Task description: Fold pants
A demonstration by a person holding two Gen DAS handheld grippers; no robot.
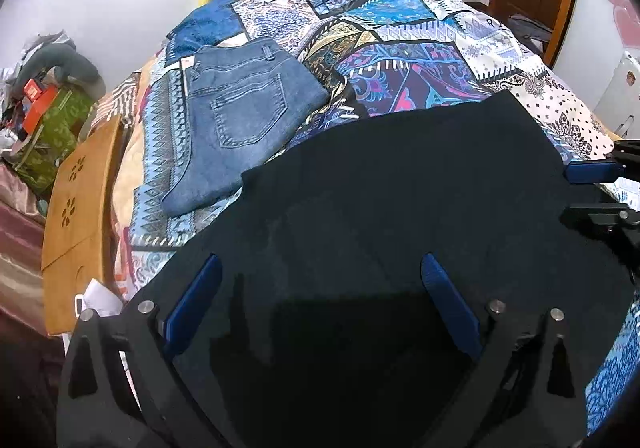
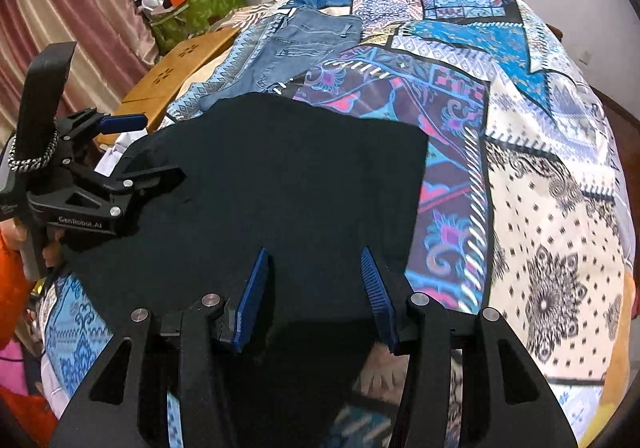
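Left tongs (image 1: pixel 320 302) and right tongs (image 2: pixel 316 292) both hover spread over the near edge of the black pants (image 1: pixel 400 184), lying flat on the quilt (image 2: pixel 540 168), likely to pinch for a fold

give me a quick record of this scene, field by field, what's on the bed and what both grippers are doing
surface: bed with patchwork bedspread
garment in work: black pants, lying flat near the front edge
already folded: blue jeans, beyond the black pants
left gripper: open, over the black pants
right gripper: open, over the black pants
beside bed: wooden board, green bag
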